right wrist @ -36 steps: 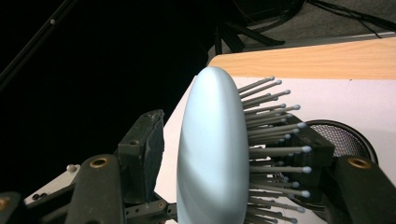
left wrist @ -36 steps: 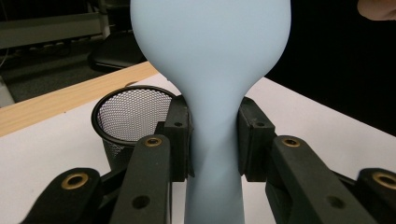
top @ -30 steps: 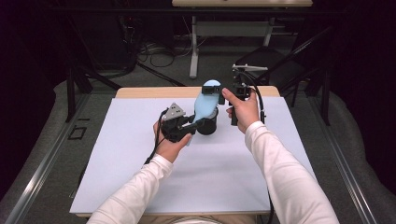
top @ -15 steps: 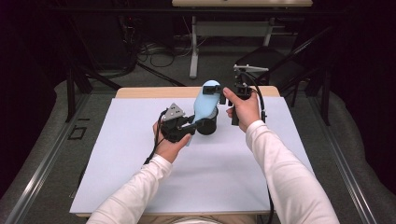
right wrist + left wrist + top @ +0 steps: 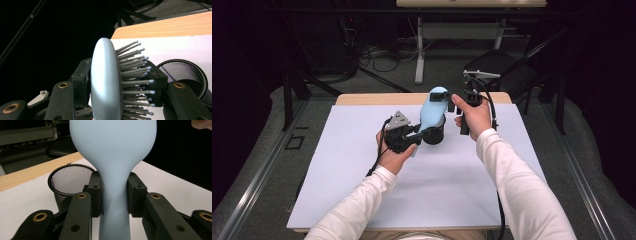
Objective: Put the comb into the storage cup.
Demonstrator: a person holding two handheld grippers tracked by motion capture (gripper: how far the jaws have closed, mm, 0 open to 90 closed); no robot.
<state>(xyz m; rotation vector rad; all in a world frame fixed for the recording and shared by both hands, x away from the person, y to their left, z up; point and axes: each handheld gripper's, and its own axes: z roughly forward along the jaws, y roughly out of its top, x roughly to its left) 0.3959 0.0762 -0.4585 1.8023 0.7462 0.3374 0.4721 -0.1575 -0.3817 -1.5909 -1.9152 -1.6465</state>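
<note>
A light-blue hairbrush (image 5: 431, 114) stands tilted above a black mesh cup (image 5: 435, 136) at the back middle of the white mat. My left gripper (image 5: 424, 132) is shut on its narrow neck (image 5: 113, 195), with a pad pressing on each side. My right gripper (image 5: 445, 99) is shut on the brush head (image 5: 105, 82), one pad on the smooth back and the other against the bristles (image 5: 135, 75). The cup (image 5: 67, 177) stands open and upright just behind the left jaws, and its rim (image 5: 185, 72) lies below the brush head in the right gripper view.
The white mat (image 5: 452, 190) covers a wooden table whose far edge (image 5: 377, 99) shows behind the cup. Beyond it are a dark floor, cables and a chair (image 5: 497, 70). Both forearms in white sleeves come in from the bottom.
The right gripper's jaws sit a little closer around the brush head. Both hands and the brush keep their place.
</note>
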